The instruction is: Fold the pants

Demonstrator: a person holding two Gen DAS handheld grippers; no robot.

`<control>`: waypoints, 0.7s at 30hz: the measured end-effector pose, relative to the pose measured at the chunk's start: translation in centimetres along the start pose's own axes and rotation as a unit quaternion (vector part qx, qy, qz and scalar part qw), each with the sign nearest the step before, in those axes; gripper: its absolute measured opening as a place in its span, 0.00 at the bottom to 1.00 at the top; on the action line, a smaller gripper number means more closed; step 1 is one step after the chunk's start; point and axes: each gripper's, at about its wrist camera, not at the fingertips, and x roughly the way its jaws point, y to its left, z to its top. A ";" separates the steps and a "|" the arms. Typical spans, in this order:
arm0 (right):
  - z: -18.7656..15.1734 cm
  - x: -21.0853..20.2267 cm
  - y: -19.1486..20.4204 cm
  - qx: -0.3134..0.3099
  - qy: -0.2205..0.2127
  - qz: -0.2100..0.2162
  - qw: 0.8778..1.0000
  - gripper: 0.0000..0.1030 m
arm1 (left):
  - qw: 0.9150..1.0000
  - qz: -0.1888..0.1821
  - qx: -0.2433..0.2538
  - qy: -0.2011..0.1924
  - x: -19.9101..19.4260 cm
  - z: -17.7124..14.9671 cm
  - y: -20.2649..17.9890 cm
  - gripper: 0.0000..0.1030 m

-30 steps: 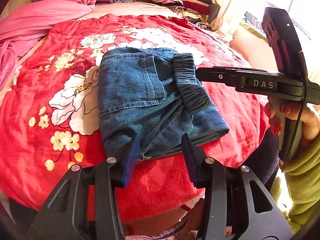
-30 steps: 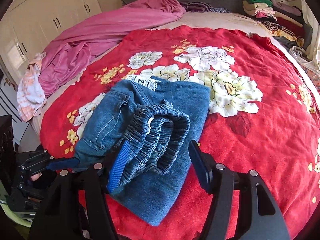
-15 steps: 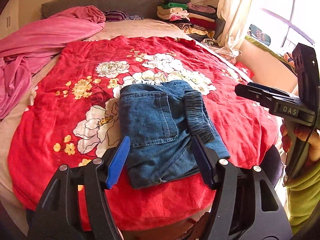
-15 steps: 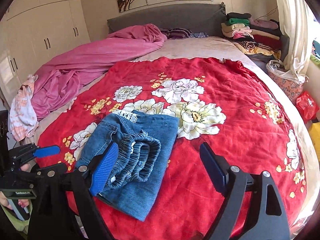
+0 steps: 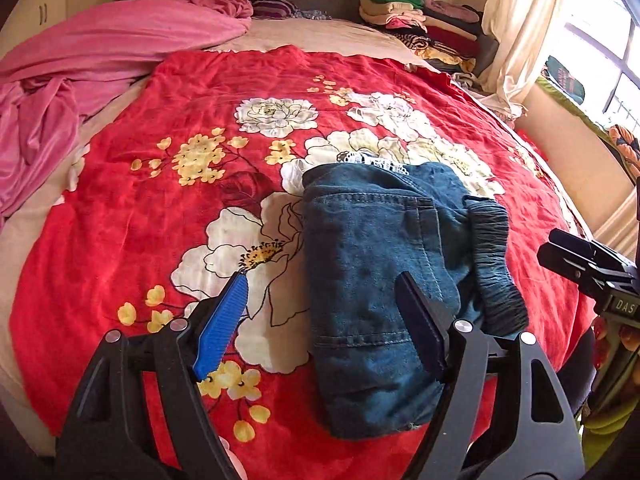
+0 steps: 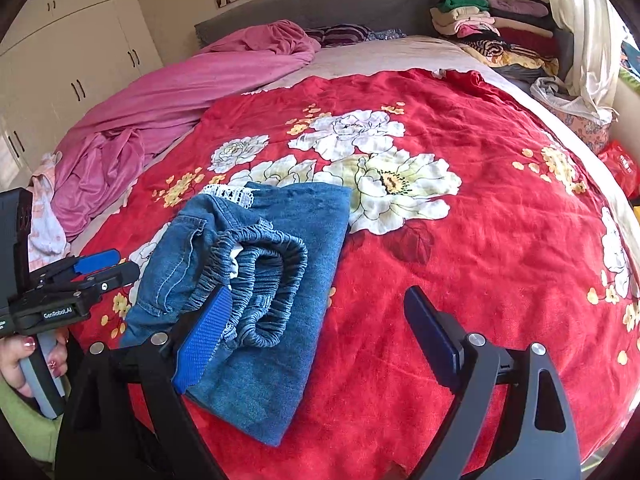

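**Folded jeans on the red bedspread, both grippers apart from them**

The jeans [image 5: 372, 280] lie folded into a compact bundle on the red flowered bedspread [image 5: 160, 220], in the lower centre-right of the left wrist view and the lower left of the right wrist view. A back pocket faces up, the gathered elastic waistband [image 6: 260, 276] curls on top along one side, and a strip of white lace [image 6: 230, 193] peeks out at the far edge of the bundle.

The left gripper [image 5: 320, 320] fills the bottom of its own view, its jaws spread wide with nothing between them; one blue finger sits over a white flower, the dark one over the denim. Whether either finger touches the cloth cannot be told.

The right gripper [image 6: 316, 332] sits at the bottom of its view, jaws likewise spread and empty. Its blue finger overlaps the waistband in the picture and the other stands over bare bedspread.

Each gripper also shows at the edge of the other's view, held by a hand [image 6: 24, 356] with painted nails.

At the upper left of both views lies a rumpled pink blanket [image 5: 100, 48]. A stack of folded clothes [image 6: 488, 20] rests at the upper right, by the grey headboard [image 6: 320, 0] and a pale curtain [image 5: 516, 28]. White wardrobe doors [image 6: 60, 60] stand at the upper left of the right wrist view.
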 end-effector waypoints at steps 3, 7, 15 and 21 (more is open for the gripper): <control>-0.2 0.4 0.0 0.003 0.003 0.000 1.000 0.85 | 1.000 -0.003 -0.008 0.003 0.6 0.2 0.4 0.66; -0.3 0.4 -0.3 0.009 0.001 -0.005 1.000 0.85 | 1.000 -0.006 -0.011 0.002 1.0 0.4 0.4 0.67; -0.4 -0.4 -1.5 0.028 -0.008 -0.019 0.999 0.85 | 1.000 0.001 -0.010 0.010 1.3 -0.4 0.5 0.72; -0.6 0.4 -1.5 0.041 0.006 0.001 0.999 0.85 | 1.000 0.000 -0.015 0.016 1.5 -0.7 1.0 0.76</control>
